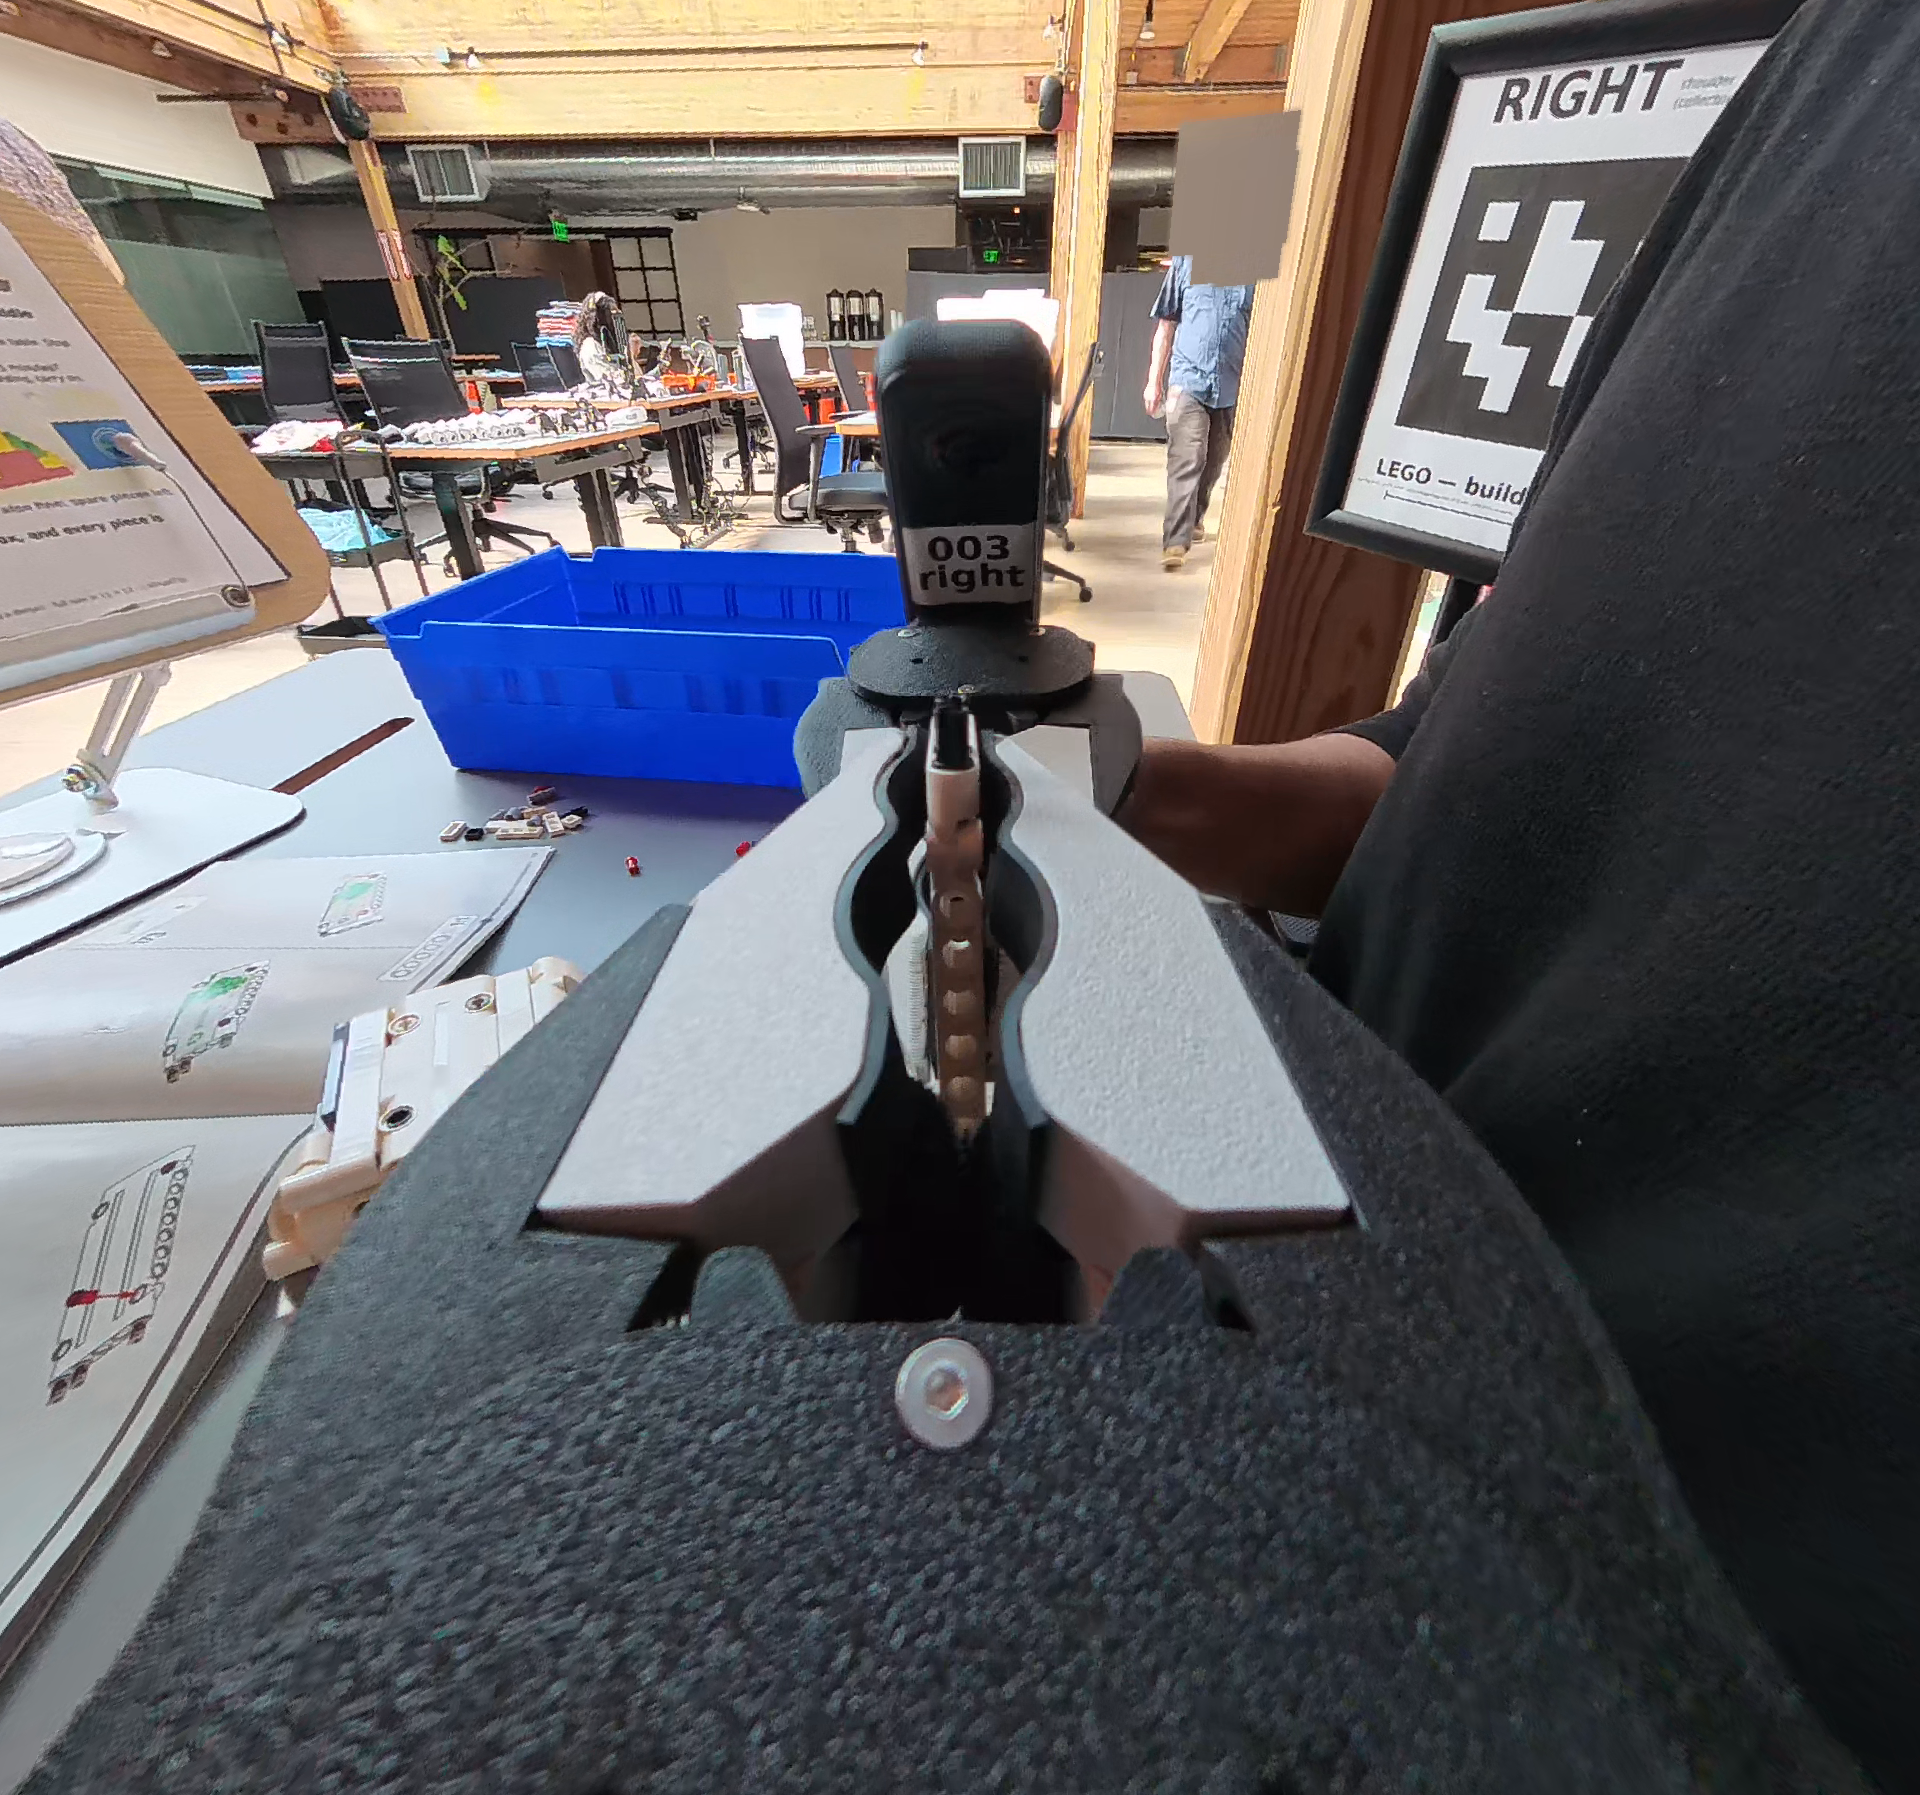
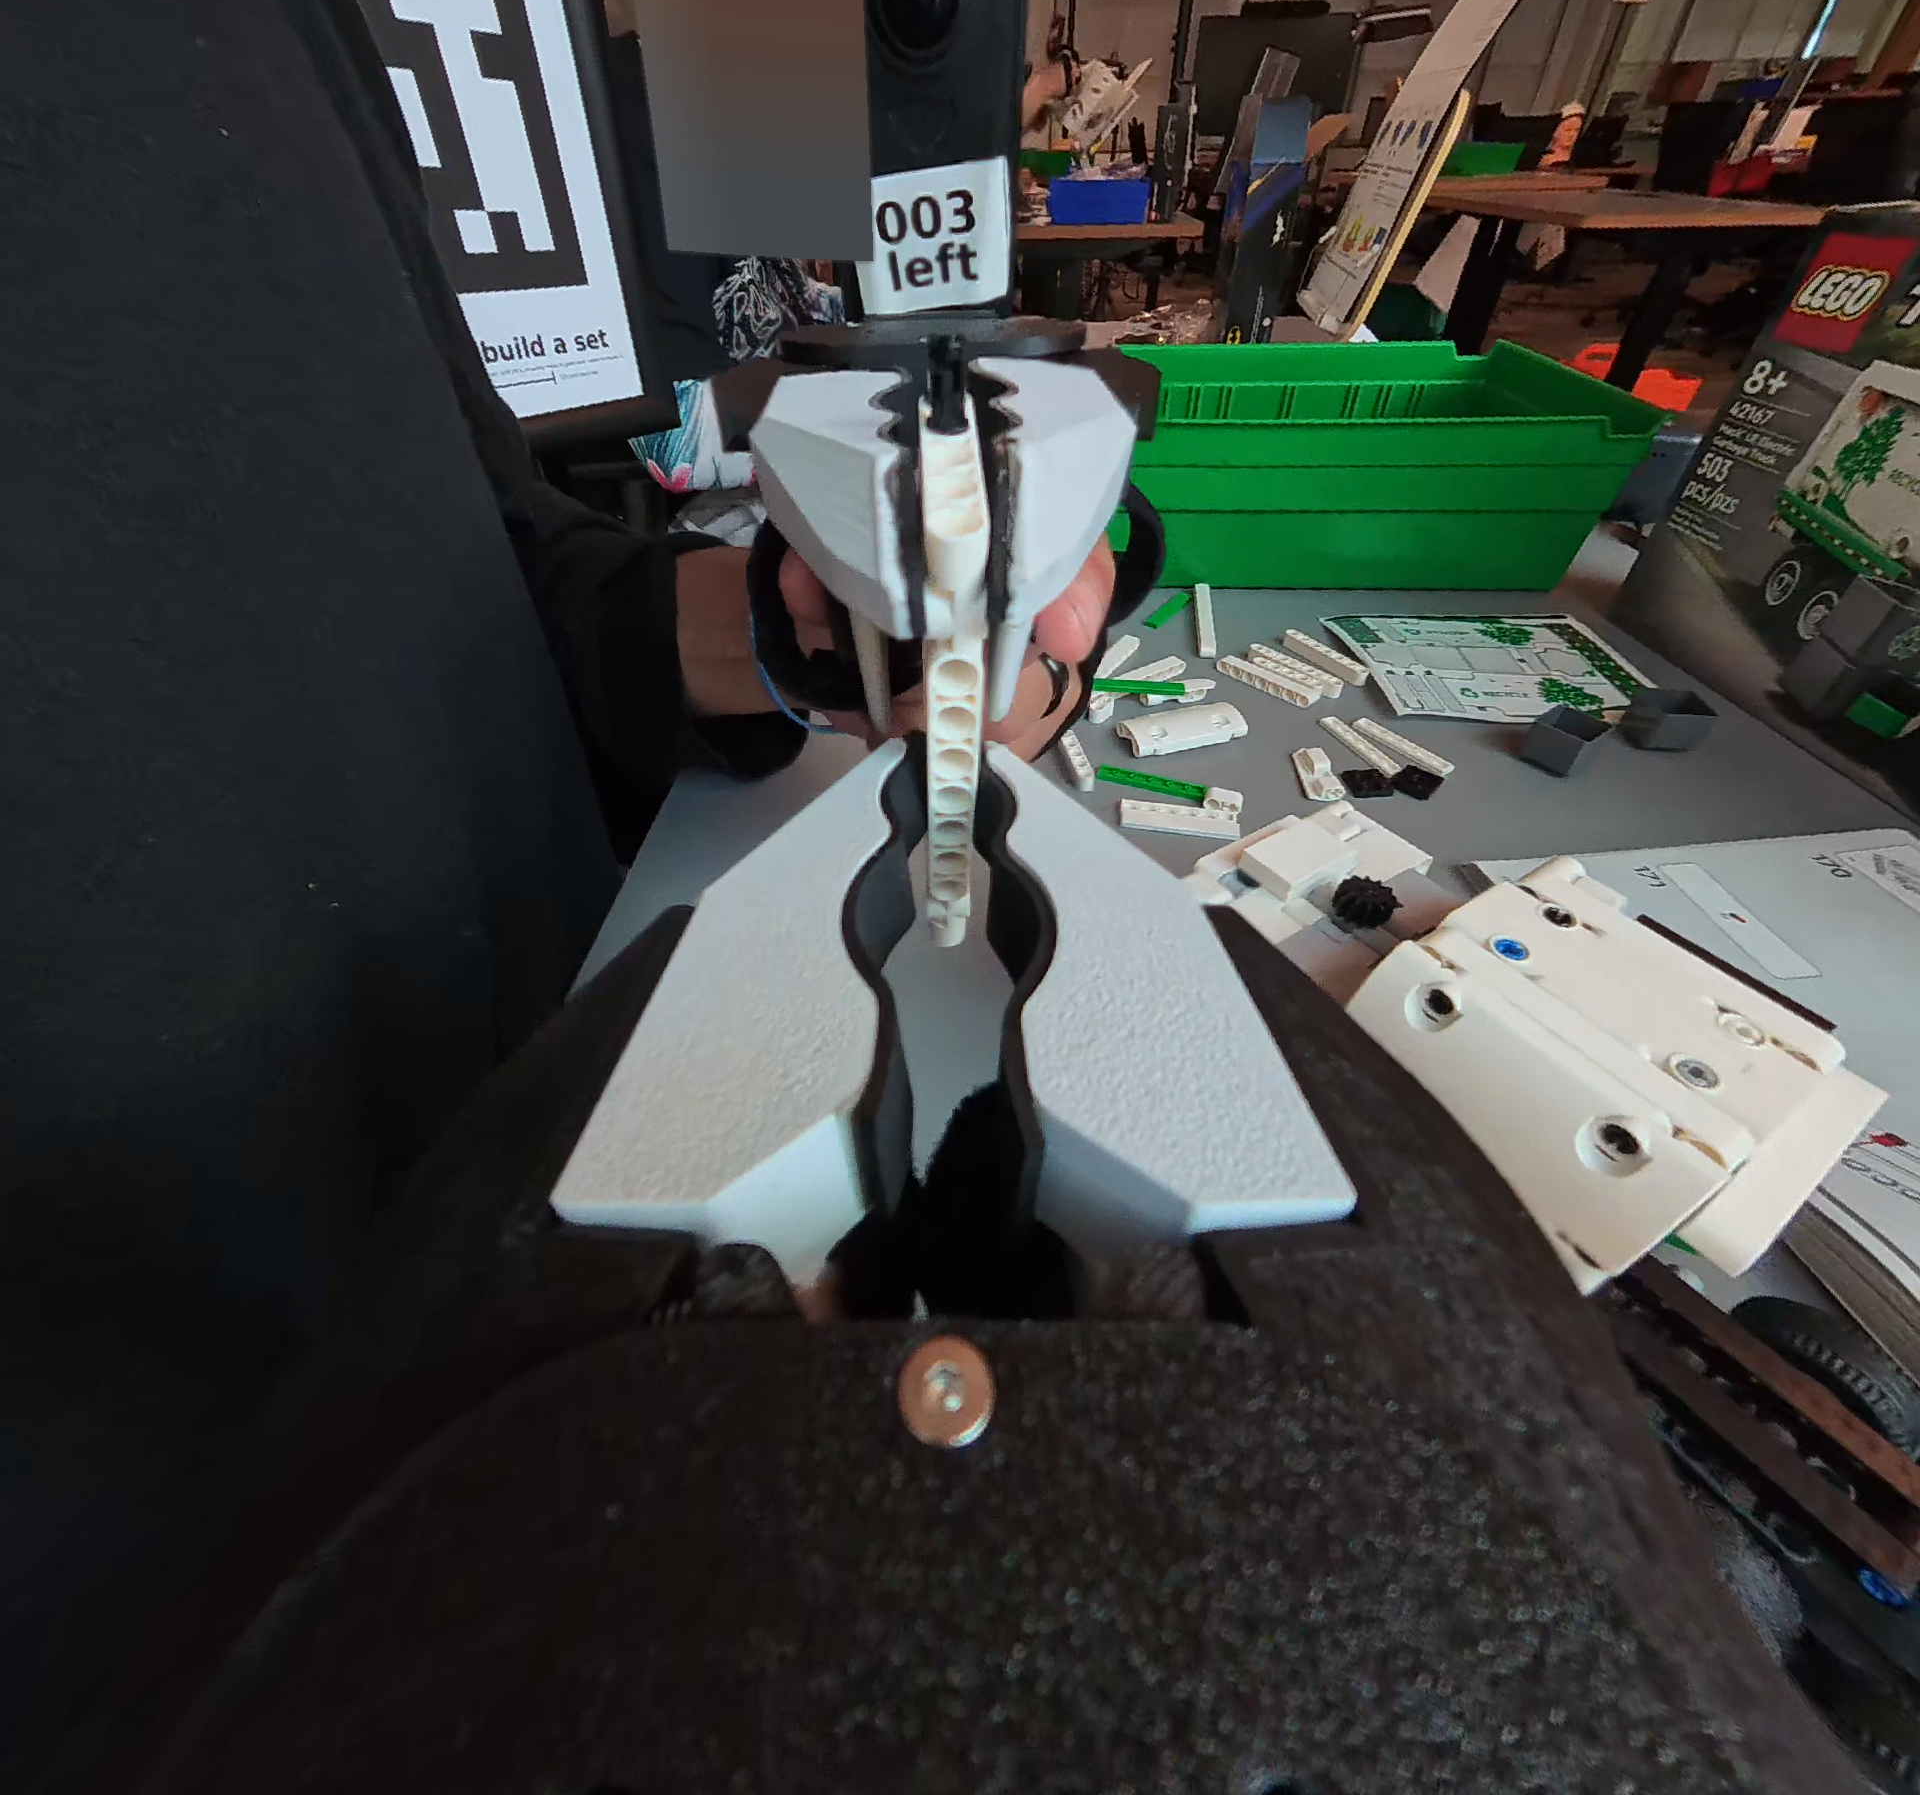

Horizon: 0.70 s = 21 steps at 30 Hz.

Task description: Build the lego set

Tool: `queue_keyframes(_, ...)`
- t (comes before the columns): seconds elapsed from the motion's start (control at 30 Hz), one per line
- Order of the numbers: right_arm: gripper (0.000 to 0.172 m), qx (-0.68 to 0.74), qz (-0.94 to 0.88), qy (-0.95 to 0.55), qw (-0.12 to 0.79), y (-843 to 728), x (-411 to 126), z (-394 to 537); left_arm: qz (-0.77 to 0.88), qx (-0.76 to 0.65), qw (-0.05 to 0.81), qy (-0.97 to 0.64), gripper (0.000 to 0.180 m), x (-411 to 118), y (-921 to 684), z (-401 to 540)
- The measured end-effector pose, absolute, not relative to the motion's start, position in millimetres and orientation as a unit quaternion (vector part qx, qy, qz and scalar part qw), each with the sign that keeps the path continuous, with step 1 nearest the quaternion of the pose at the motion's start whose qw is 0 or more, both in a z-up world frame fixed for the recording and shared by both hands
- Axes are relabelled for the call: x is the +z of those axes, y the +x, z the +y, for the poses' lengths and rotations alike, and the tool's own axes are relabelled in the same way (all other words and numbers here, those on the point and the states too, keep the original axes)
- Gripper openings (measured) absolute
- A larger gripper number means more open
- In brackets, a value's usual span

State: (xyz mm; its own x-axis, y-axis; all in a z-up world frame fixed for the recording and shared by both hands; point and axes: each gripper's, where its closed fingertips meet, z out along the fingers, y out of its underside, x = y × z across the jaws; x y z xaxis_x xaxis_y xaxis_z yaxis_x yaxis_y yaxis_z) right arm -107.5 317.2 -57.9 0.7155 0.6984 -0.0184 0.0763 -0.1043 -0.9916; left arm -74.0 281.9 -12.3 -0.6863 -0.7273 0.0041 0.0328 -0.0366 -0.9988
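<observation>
A long white beam with round holes (image 2: 951, 758) is held in the air between my two grippers, which face each other. My right gripper (image 2: 945, 758) is shut on its near end, and the beam's tip reaches back between the fingers. My left gripper (image 2: 948, 540) is shut on the far part, its black pads pressed on both sides. In the left wrist view the same beam (image 1: 954, 966) runs deep between my left gripper's (image 1: 951, 748) fingers. The right gripper (image 1: 966, 696) is just beyond. A hand (image 2: 1070, 602) holds the left gripper.
A blue bin (image 1: 623, 665), small loose pieces (image 1: 520, 820) and instruction sheets (image 1: 260, 966) lie on the grey table. A green bin (image 2: 1351, 457), loose white beams (image 2: 1288, 675), a white built panel (image 2: 1558, 1049) and the set's box (image 2: 1818, 457) are to the right. A person's dark clothing is close by. The left gripper's tips are roughly 6 cm from the right gripper's.
</observation>
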Motion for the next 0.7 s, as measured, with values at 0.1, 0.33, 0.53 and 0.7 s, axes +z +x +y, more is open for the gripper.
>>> queue_keyframes(0.1,0.006,0.252,-0.281,-0.7,0.606,-105.1,-59.8,314.7,0.65,-0.647,0.293,-0.271,0.006,-13.4,-74.7,284.4)
queue_keyframes(0.33,0.033,0.125,-0.197,-0.829,0.509,-51.8,-90.2,288.0,0.656,-0.534,0.408,-0.344,0.006,-16.8,-78.0,349.5)
queue_keyframes(0.53,0.017,0.017,-0.218,-0.875,0.431,-66.3,-145.9,285.0,0.624,-0.445,0.504,-0.398,0.006,-54.1,-95.3,371.1)
queue_keyframes(0.7,0.017,0.02,-0.236,-0.885,0.401,-56.9,-165.4,292.2,0.591,-0.421,0.558,-0.403,0.006,-62.7,-110.3,380.4)
